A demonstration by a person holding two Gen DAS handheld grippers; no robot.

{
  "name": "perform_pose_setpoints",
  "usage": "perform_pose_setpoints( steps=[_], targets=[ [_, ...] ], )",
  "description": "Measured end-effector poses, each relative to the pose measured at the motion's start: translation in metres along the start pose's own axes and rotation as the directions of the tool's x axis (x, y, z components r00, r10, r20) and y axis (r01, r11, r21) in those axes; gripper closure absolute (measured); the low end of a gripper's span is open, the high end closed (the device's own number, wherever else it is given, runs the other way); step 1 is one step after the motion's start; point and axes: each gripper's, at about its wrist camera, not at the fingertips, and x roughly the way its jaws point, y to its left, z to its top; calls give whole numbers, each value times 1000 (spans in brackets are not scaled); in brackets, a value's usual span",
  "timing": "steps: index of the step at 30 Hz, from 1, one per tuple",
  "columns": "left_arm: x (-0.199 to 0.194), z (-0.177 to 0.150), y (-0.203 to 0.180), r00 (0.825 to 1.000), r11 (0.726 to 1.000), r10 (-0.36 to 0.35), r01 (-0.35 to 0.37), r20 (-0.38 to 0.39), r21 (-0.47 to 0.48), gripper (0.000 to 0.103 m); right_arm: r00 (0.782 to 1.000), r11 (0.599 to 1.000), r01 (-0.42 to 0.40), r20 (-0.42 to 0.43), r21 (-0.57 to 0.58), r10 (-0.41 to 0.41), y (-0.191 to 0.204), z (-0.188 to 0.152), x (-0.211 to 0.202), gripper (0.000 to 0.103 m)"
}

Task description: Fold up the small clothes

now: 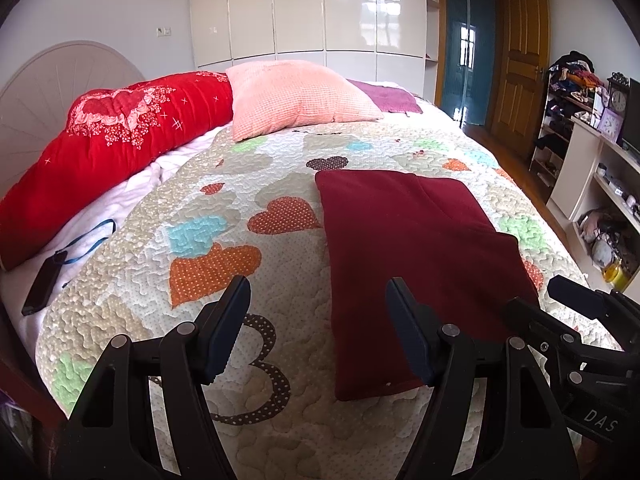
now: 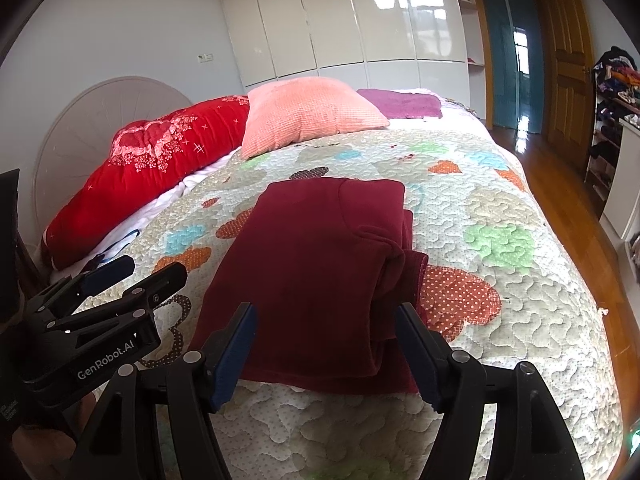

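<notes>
A dark red garment (image 1: 416, 256) lies folded into a rectangle on the heart-patterned quilt (image 1: 248, 208); it also shows in the right wrist view (image 2: 316, 264), with layered folds along its right edge. My left gripper (image 1: 318, 300) is open and empty, hovering above the quilt at the garment's near left edge. My right gripper (image 2: 326, 328) is open and empty, just above the garment's near edge. The right gripper shows at the lower right of the left wrist view (image 1: 576, 312), and the left gripper at the lower left of the right wrist view (image 2: 132, 276).
A pink pillow (image 1: 296, 96), a red bolster (image 1: 112, 148) and a purple cloth (image 1: 388, 96) lie at the head of the bed. A black device on a blue strap (image 1: 44, 280) lies at the left. Shelves (image 1: 600, 184) and wooden floor are to the right.
</notes>
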Motion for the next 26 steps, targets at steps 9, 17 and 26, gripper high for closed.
perform_pose_setpoints(
  steps=[9,17,26],
  targets=[
    [-1,0,1,1000,1000,2,-2,5,-1,32,1000,1000,-3,-3,-1,3,2,-1,1,34],
    [-1,-1,-4,1000,1000,0,-1,10,19,32,1000,1000,-8,-8,4,8,3,-1,2,34],
    [-2,0,2,999,1000,-12,11,40,15,32,1000,1000,-2,-7,6,2,0,-1,2,34]
  ],
)
